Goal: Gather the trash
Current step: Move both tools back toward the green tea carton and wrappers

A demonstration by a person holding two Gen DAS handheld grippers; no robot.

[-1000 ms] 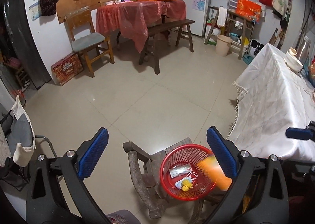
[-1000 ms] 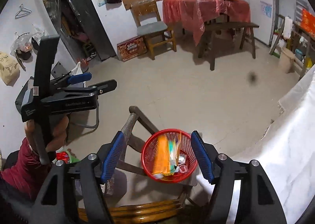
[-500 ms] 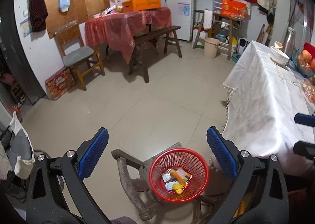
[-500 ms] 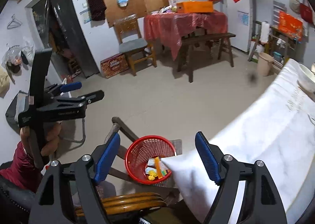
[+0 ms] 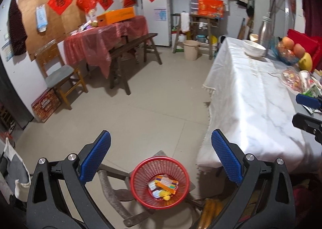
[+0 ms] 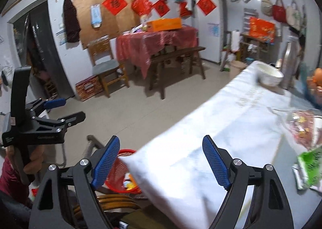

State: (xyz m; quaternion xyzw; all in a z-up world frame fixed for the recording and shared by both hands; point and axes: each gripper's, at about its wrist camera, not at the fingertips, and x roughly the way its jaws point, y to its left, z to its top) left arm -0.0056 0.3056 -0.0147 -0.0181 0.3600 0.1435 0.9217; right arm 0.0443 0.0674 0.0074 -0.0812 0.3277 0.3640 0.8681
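A red mesh basket [image 5: 138, 180] stands on a wooden chair, holding an orange wrapper [image 5: 167, 183] and other small litter. My left gripper [image 5: 161, 148] hangs above it, open and empty. My right gripper [image 6: 161, 148] is over the near corner of the white-clothed table [image 6: 231, 128]; its jaws are opening with nothing between them. Only part of the basket [image 6: 118, 174] shows past that corner. On the table's right side lie a green packet [image 6: 310, 164] and a clear printed wrapper [image 6: 301, 128]. A hand holds the left gripper [image 6: 70, 109] at far left.
A white bowl [image 5: 253, 48], a glass bottle and fruit [image 5: 293, 47] stand at the table's far end. Across the tiled floor are a red-covered table [image 5: 104, 37], a bench and a wooden chair [image 5: 60, 72]. A beige bucket [image 5: 190, 49] stands by the back wall.
The orange wrapper has dropped into the basket. Both grippers have swung right and risen, from over the basket toward the white table. The right jaws stand wider.
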